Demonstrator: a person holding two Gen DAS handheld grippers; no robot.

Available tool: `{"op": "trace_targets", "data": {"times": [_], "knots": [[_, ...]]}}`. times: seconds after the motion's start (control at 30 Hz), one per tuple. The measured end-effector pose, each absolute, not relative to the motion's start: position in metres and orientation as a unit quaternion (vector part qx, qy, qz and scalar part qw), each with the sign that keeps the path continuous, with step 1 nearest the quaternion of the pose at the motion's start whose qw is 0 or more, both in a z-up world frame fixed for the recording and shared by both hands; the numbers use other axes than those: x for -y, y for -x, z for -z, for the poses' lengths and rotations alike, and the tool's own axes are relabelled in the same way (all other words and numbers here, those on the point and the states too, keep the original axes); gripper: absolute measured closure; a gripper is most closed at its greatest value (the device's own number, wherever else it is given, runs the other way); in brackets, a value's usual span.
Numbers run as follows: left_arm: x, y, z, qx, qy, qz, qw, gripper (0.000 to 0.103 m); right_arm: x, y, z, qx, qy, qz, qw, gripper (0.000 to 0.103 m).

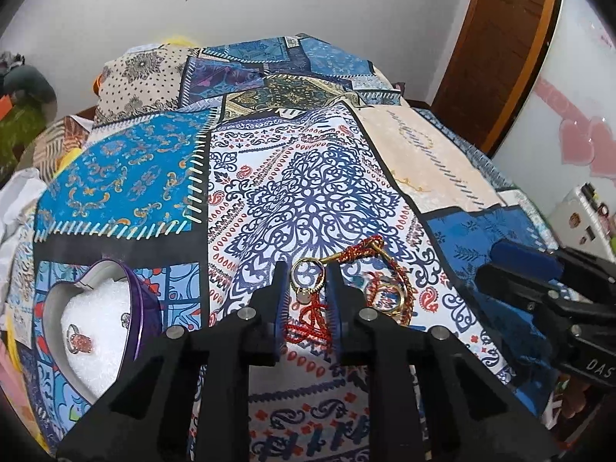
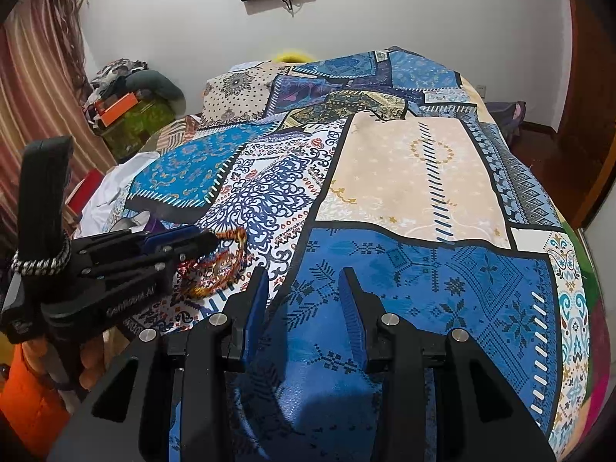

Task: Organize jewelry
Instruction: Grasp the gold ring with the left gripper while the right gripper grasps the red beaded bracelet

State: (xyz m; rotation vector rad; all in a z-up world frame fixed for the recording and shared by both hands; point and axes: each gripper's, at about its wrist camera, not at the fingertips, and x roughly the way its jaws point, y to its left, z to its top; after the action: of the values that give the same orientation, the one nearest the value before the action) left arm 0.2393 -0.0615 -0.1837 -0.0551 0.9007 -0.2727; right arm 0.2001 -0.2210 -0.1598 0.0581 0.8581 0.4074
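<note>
Ring pickup | left gripper [image 1: 307, 275] narrowed around thin gold ring [image 1: 307, 274], contact unclear, heart-shaped foam-lined tin [image 1: 133, 287] beside for stowing | right gripper [image 2: 304, 275] spread, empty, waiting

The bedspread [image 1: 308, 192] is smooth printed cloth. The ring [image 1: 307, 275] is shiny gold metal; the cord [image 1: 358, 250] is braided red thread. The heart tin [image 1: 133, 296] is glossy metal, lined with rough white foam [image 1: 98, 308]. The left hand-held gripper [image 1: 307, 296] is matt black plastic.
</note>
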Motion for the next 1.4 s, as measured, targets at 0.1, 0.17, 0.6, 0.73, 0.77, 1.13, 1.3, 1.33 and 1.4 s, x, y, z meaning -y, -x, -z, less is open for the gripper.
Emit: {"op": "trace_targets", "data": {"times": [0.1,0.17,0.6,0.73,0.77,1.13,1.3,1.33,1.4], "knots": [[0.058,-0.237,0.181,-0.432,0.033,0.134,0.891,0.085,0.218,-0.202,0.159,-0.413,-0.025,-0.199,0.888,0.069],[0.057,-0.234,0.179,-0.428,0.035,0.136,0.893,0.085,0.216,-0.203,0.158,-0.413,-0.022,-0.201,0.888,0.069],[0.031,-0.205,0.150,-0.386,0.039,0.130,0.913,0.085,0.175,-0.231,0.154,-0.414,0.048,-0.229,0.880,0.069],[0.018,-0.202,0.152,-0.386,0.047,0.122,0.913,0.085,0.158,-0.241,0.162,-0.427,0.093,-0.239,0.867,0.069],[0.015,-0.201,0.153,-0.387,0.048,0.119,0.913,0.085,0.155,-0.243,0.165,-0.433,0.100,-0.247,0.861,0.069],[0.003,-0.191,0.152,-0.385,0.063,0.111,0.914,0.085,0.154,-0.242,0.173,-0.444,0.099,-0.277,0.847,0.098],[0.003,-0.183,0.142,-0.376,0.058,0.108,0.918,0.085,0.158,-0.232,0.160,-0.425,0.081,-0.269,0.861,0.098],[0.003,-0.180,0.139,-0.374,0.057,0.107,0.919,0.085,0.159,-0.230,0.156,-0.420,0.077,-0.269,0.863,0.098],[0.003,-0.175,0.135,-0.369,0.055,0.106,0.922,0.085,0.162,-0.224,0.147,-0.410,0.069,-0.269,0.869,0.098]]}}
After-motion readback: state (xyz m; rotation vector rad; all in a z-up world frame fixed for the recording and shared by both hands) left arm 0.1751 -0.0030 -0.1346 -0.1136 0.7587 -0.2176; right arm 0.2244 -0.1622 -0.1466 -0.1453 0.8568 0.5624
